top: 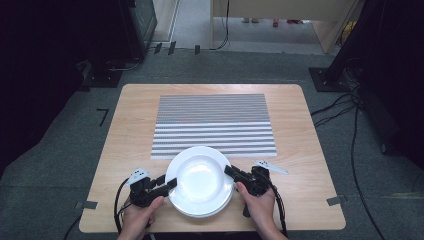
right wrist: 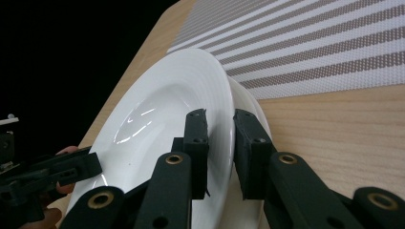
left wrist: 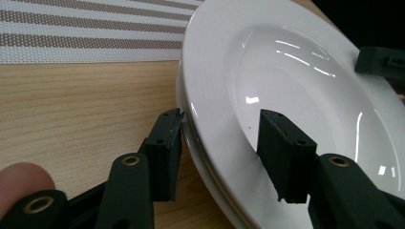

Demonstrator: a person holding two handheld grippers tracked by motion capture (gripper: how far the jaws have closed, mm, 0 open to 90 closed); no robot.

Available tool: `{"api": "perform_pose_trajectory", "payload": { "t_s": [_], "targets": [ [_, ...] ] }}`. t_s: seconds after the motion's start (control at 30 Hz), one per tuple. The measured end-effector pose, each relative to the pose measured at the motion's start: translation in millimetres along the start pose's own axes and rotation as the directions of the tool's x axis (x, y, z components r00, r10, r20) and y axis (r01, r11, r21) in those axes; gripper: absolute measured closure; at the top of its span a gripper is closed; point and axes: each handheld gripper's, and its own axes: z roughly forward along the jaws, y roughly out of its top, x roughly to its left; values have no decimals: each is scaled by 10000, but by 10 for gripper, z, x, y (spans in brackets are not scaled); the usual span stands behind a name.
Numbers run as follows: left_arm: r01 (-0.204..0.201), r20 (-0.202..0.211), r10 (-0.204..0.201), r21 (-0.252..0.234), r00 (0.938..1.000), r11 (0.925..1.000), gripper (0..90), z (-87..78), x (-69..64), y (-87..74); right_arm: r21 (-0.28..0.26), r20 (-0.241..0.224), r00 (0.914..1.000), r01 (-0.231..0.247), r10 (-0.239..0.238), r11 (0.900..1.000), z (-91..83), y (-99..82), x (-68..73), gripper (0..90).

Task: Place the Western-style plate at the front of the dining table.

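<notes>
Two white plates lie stacked near the table's front edge: the top plate [top: 200, 177] [left wrist: 286, 71] [right wrist: 162, 105] over a lower plate [top: 220, 209] [left wrist: 210, 176] [right wrist: 248, 102]. My left gripper [top: 172, 184] [left wrist: 222, 124] stands open at the stack's left side. One jaw sits at the edge below the top plate's rim, the other hovers over its inner slope. My right gripper [top: 229, 171] [right wrist: 220, 117] is shut on the top plate's right rim, one jaw above and one below. The top plate looks slightly raised off the lower one on that side.
A striped grey-and-white placemat [top: 212, 125] [left wrist: 86, 28] [right wrist: 310, 47] lies in the middle of the wooden table [top: 130, 135], just behind the plates. Cables trail off the front edge. Dark stands and cables sit on the floor around the table.
</notes>
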Motion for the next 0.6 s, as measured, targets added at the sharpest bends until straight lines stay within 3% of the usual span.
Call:
{"api": "perform_pose_trajectory", "payload": {
  "t_s": [0.3,0.5,0.6],
  "targets": [
    [358,179,-354,-278,9992,9990,548,-1,42,-16,-697,-414,9985,329,-359,9970,94,-6,-3,787],
    [54,-70,-59,-592,10000,9982,594,-23,18,-14,-904,-411,9983,366,-404,9952,140,-4,-12,787],
    [74,-7,-75,-768,10000,9970,610,-41,17,-7,-951,-418,9983,360,-401,9948,147,-2,-5,788]
  ]
}}
